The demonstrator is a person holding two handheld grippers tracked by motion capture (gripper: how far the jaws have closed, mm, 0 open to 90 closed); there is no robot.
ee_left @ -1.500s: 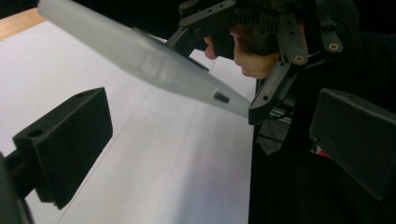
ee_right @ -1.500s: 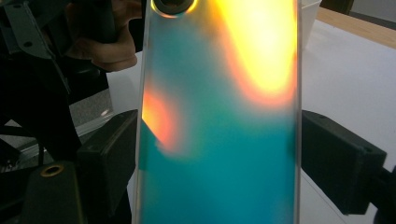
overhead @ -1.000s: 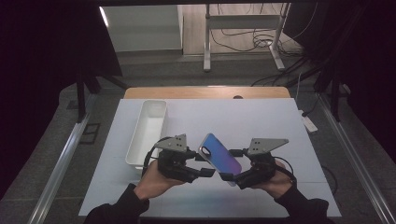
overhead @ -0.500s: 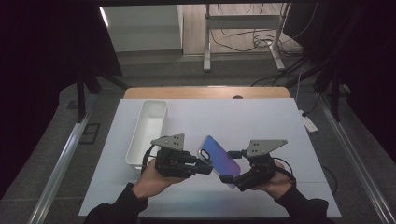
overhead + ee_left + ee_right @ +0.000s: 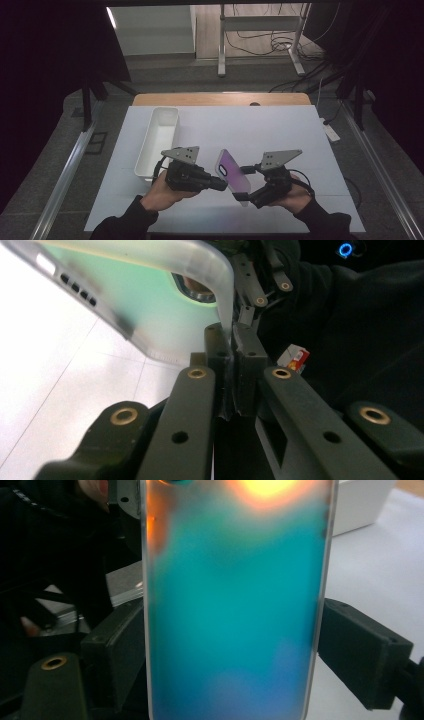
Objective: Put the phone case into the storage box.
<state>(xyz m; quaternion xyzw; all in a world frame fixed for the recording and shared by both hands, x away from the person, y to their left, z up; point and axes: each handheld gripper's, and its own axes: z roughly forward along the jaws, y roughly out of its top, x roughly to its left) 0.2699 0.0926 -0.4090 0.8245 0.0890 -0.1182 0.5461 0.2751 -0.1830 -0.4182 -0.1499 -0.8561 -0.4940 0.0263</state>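
A translucent phone case [image 5: 232, 170] with a violet-to-teal sheen is held up above the white table [image 5: 280, 130] between both hands. My right gripper [image 5: 246, 196] is shut across its width; in the right gripper view the pads [image 5: 117, 645] press on both long sides of the phone case [image 5: 235, 605]. My left gripper [image 5: 223, 184] comes in from the left. Its jaws have just been closing, and they now pinch the frosted rim of the phone case [image 5: 150, 305]. In the left gripper view, my left gripper [image 5: 229, 360] has that rim squeezed between its pads.
A long white tray [image 5: 159, 140] lies on the table left of the hands, open side up. A wooden table edge [image 5: 220, 98] runs along the far side. Metal rails flank the table, and a stand with cables sits behind it.
The left gripper's jaws have come together on the near edge of the phone case, which now sits slightly lower. Both hands and the right gripper's grip stay where they were.
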